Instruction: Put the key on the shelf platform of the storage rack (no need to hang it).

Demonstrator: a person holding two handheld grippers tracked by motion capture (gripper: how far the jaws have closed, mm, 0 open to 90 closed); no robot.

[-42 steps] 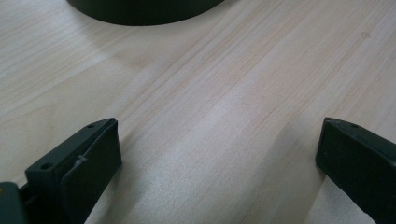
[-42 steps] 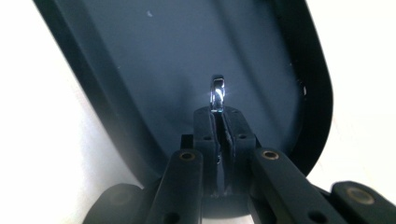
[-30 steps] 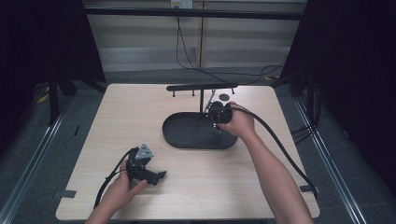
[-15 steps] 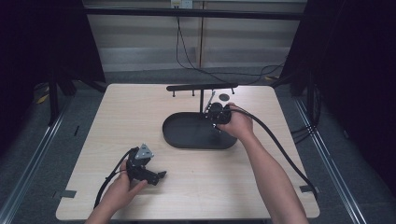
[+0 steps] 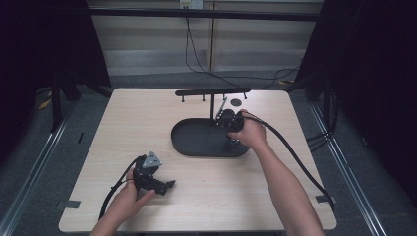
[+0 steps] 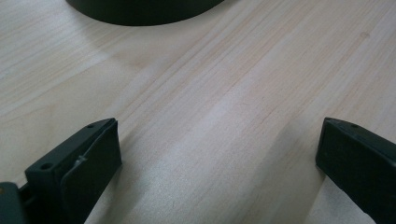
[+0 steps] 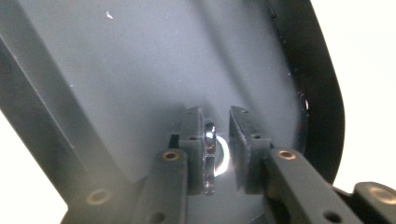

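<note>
A black oval tray (image 5: 196,133) lies in the middle of the light wooden table (image 5: 147,118). My right gripper (image 5: 231,141) points down into the tray's right end, and in the right gripper view it (image 7: 217,140) is shut on a small shiny metal ring-like piece (image 7: 211,156) just above the tray floor (image 7: 140,70). My left gripper (image 5: 169,186) rests low over the table near the front left. In the left gripper view it (image 6: 219,154) is wide open with bare wood between its jaws, and the tray's edge (image 6: 140,9) lies ahead.
A black stand with a horizontal bar (image 5: 212,91) rises right behind the tray, close to the right hand. A small dark disc (image 5: 236,102) lies on the table near it. Cables trail from both grippers toward the front edge.
</note>
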